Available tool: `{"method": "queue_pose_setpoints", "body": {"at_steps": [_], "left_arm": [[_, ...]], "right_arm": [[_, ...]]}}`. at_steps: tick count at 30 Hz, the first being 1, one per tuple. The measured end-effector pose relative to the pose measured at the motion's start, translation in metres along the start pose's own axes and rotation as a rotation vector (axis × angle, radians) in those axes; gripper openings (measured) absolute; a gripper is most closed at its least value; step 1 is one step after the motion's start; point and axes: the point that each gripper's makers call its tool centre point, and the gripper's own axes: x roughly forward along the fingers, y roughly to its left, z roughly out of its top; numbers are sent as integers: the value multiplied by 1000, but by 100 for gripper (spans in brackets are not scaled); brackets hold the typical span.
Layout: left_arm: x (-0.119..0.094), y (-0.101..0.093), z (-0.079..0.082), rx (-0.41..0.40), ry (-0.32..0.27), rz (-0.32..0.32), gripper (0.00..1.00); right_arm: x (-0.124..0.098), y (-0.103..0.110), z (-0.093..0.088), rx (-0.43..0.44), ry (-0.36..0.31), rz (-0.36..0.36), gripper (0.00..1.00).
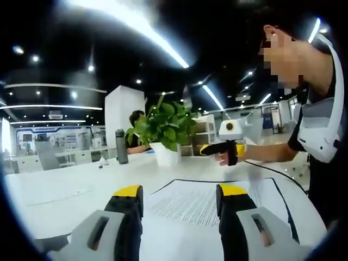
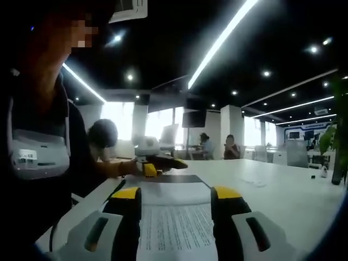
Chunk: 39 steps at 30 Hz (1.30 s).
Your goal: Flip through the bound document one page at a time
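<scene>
While the bound document point(image 1: 217, 198) lies flat on the white tabletop point(image 1: 65, 187) between them, the left tool point(image 1: 179, 197) and right tool point(image 2: 175, 199) both gape empty; no page looks lifted, so the flipping seems barely begun.

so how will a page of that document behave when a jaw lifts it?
Likely floppy: the document lies as thin printed sheets flat on the table. Probably light, so it may slide instead of lifting. The dark bound edge should hold the page, so it would swing over.
</scene>
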Motion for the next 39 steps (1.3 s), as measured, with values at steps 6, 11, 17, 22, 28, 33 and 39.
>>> {"method": "queue_pose_setpoints", "body": {"at_steps": [6,11,17,22,28,33,39], "left_arm": [[0,1,-1,-2,3,0,55],[0,1,-2,-4,5,-1,55],[0,0,0,-7,-2,-4,55],[0,4,0,-18,-8,4,55],[2,5,-2,-23,-5,2,55],[2,3,2,-37,-25,-15,55],[2,1,4,-36,-38,-27,55]], "right_arm": [[0,-2,2,-2,-7,-6,54],[2,-1,1,-1,-3,-2,54],[1,-1,0,-2,0,-1,54],[-1,0,4,-10,-9,-2,54],[-1,0,5,-4,-15,3,54],[1,3,1,-13,2,11,54],[-1,2,0,-10,1,2,54]]}}
